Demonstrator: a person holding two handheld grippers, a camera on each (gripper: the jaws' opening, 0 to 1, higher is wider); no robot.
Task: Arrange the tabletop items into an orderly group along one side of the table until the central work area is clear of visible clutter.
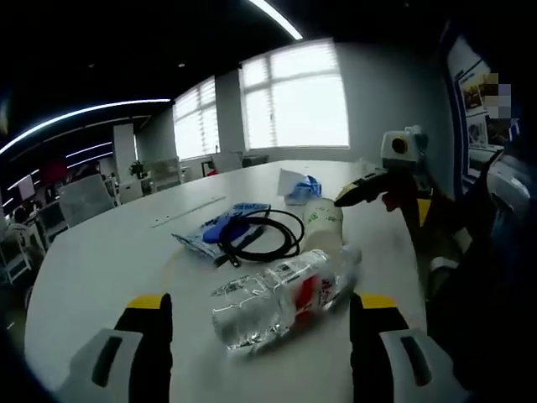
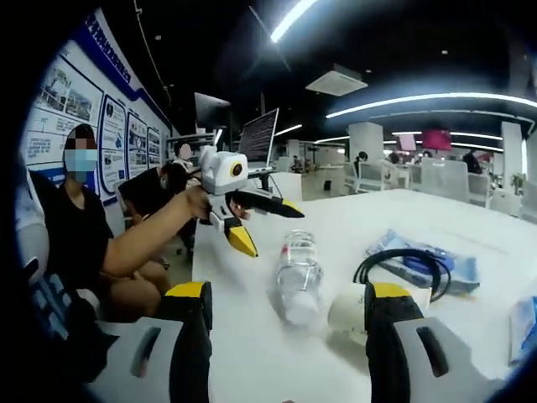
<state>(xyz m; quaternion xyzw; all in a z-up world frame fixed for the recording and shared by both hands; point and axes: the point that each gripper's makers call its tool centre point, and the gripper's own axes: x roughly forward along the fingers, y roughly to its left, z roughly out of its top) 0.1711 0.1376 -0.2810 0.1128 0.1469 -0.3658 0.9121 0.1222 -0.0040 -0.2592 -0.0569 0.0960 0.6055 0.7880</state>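
Clutter is still mid-frame: your clear water bottle (image 1: 281, 298), white cup (image 1: 323, 222), black cable (image 1: 260, 235) and blue packet (image 1: 210, 231) lie bunched, not yet lined along an edge. Your left gripper (image 1: 260, 323) and right gripper (image 2: 285, 311) both gape, holding nothing.

Blue packet (image 2: 526, 329) cut by edge

Clear bottle (image 2: 298, 277) lying on white table (image 2: 252, 336) between open hand-held gripper (image 2: 285, 323) jaws.

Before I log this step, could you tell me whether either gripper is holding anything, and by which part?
Nothing is held. The left gripper is open around the lying bottle without closing on it, and the right gripper is open near the bottle's end.
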